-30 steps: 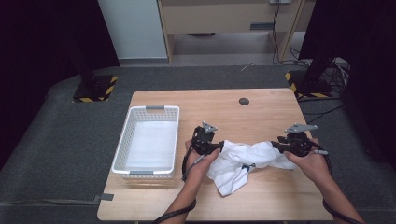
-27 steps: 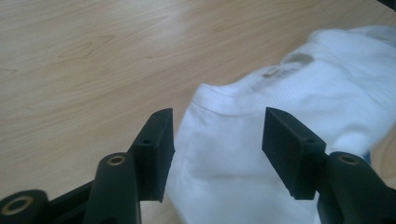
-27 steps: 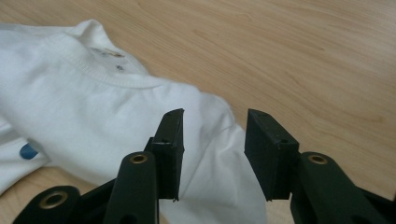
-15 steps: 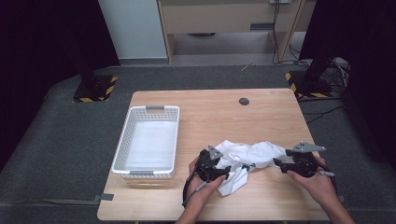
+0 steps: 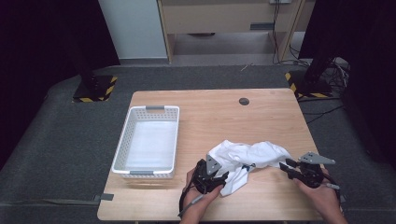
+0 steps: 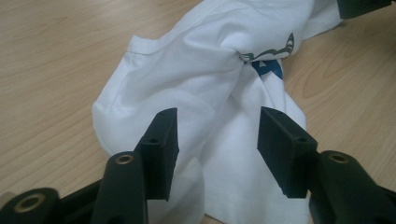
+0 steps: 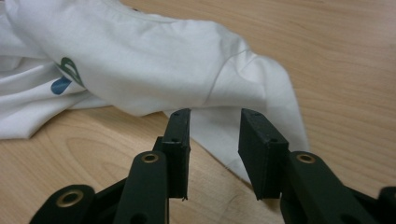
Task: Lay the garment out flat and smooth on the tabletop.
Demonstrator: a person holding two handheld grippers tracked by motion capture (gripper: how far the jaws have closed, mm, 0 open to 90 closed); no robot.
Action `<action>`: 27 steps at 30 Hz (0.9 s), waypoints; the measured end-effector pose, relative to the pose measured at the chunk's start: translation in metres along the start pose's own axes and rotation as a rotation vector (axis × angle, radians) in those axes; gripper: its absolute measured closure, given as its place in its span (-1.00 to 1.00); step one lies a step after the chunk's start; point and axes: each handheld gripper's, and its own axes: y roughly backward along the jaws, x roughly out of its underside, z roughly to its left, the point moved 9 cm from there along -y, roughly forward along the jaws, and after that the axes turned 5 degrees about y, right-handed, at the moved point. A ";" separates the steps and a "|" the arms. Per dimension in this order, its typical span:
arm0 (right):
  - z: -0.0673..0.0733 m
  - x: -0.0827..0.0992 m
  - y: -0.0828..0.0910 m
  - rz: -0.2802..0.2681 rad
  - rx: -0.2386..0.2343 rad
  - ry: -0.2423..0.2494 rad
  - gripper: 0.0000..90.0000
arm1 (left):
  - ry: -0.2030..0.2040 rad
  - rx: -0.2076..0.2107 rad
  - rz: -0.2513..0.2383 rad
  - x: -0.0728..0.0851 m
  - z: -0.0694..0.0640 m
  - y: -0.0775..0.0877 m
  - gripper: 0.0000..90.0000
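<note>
shirt (image 5: 247, 158): white, crumpled on table (image 5: 219, 116), right of basket (image 5: 148, 140)
left tongs (image 6: 217, 135): just closing, gaping, fabric between, no grip
right tongs (image 7: 214, 135): just closing, gaping at shirt edge, empty

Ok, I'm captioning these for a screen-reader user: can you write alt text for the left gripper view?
A crumpled white T-shirt with a blue and green print lies on a wooden table. The left gripper has its two black jaws apart just over the near edge of the cloth, not pressing on it.
</note>
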 end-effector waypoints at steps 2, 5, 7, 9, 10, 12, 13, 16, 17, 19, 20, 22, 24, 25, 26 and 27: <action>0.005 0.004 -0.002 0.021 -0.010 0.027 0.42 | -0.008 0.014 0.012 0.003 -0.005 -0.002 0.14; 0.011 0.007 -0.007 0.038 -0.011 0.052 0.34 | -0.018 0.031 0.032 0.007 -0.013 -0.008 0.14; 0.013 0.008 -0.010 0.046 -0.001 0.069 0.26 | -0.017 0.041 0.043 0.010 -0.017 -0.012 0.07; 0.013 0.006 -0.013 0.043 0.010 0.068 0.14 | -0.024 0.049 0.054 0.013 -0.020 -0.016 0.03; 0.014 0.006 -0.015 0.045 0.010 0.073 0.11 | -0.024 0.057 0.064 0.015 -0.022 -0.019 0.00; 0.016 0.007 -0.021 0.052 0.014 0.080 0.08 | -0.032 0.061 0.078 0.017 -0.023 -0.023 -0.04; 0.018 0.007 -0.023 0.055 0.012 0.080 0.09 | -0.030 0.061 0.079 0.018 -0.023 -0.024 -0.03; 0.020 0.006 -0.029 0.060 0.020 0.085 0.12 | -0.038 0.063 0.092 0.020 -0.025 -0.027 0.02; 0.020 0.005 -0.031 0.057 0.026 0.086 0.13 | -0.039 0.066 0.096 0.021 -0.025 -0.028 0.05; 0.021 0.003 -0.035 0.054 0.035 0.087 0.19 | -0.048 0.064 0.105 0.024 -0.025 -0.031 0.14; 0.021 0.003 -0.036 0.060 0.043 0.093 0.22 | -0.048 0.059 0.104 0.025 -0.024 -0.031 0.17; 0.022 0.004 -0.038 0.068 0.053 0.098 0.32 | -0.051 0.069 0.106 0.027 -0.024 -0.032 0.31; 0.024 0.005 -0.040 0.068 0.057 0.107 0.36 | -0.058 0.071 0.105 0.027 -0.023 -0.033 0.40; 0.025 0.004 -0.041 0.066 0.056 0.105 0.37 | -0.061 0.072 0.107 0.028 -0.023 -0.033 0.44; 0.025 0.004 -0.041 0.066 0.056 0.103 0.41 | -0.063 0.071 0.106 0.028 -0.022 -0.033 0.49; 0.025 0.004 -0.041 0.065 0.055 0.106 0.47 | -0.065 0.073 0.108 0.028 -0.022 -0.034 0.53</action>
